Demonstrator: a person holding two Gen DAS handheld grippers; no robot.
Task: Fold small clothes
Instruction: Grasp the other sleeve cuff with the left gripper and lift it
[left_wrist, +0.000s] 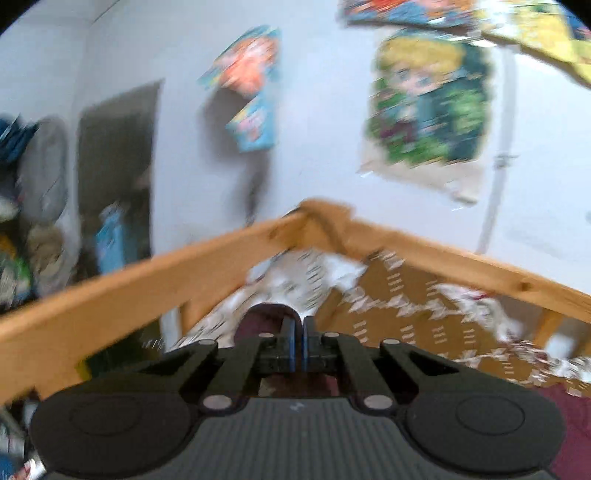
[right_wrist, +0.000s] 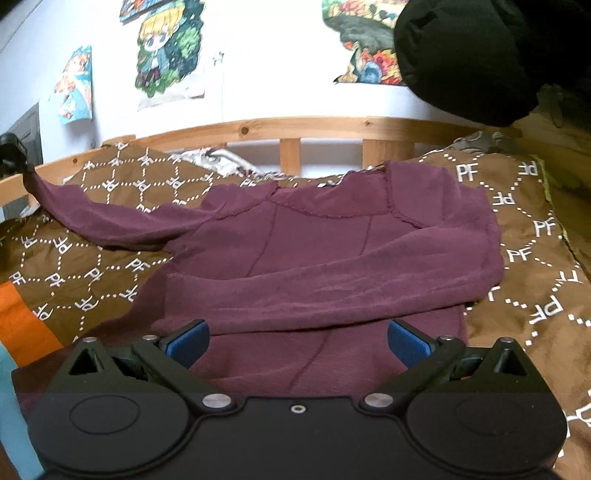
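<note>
Your maroon top (right_wrist: 332, 251) lies soft and creased on the brown patterned bedspread (right_wrist: 535, 236), one sleeve folded across it. Your right gripper (right_wrist: 297, 343) hovers at the hem, jaws wide. Your left gripper (left_wrist: 298, 343) — blurred — seems clamped on the other sleeve (right_wrist: 92, 214), lifted near the wooden bed rail (right_wrist: 295, 127).

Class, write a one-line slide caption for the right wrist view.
Open right gripper hovers over a maroon top on a brown patterned bedspread, one sleeve lifted left.
</note>
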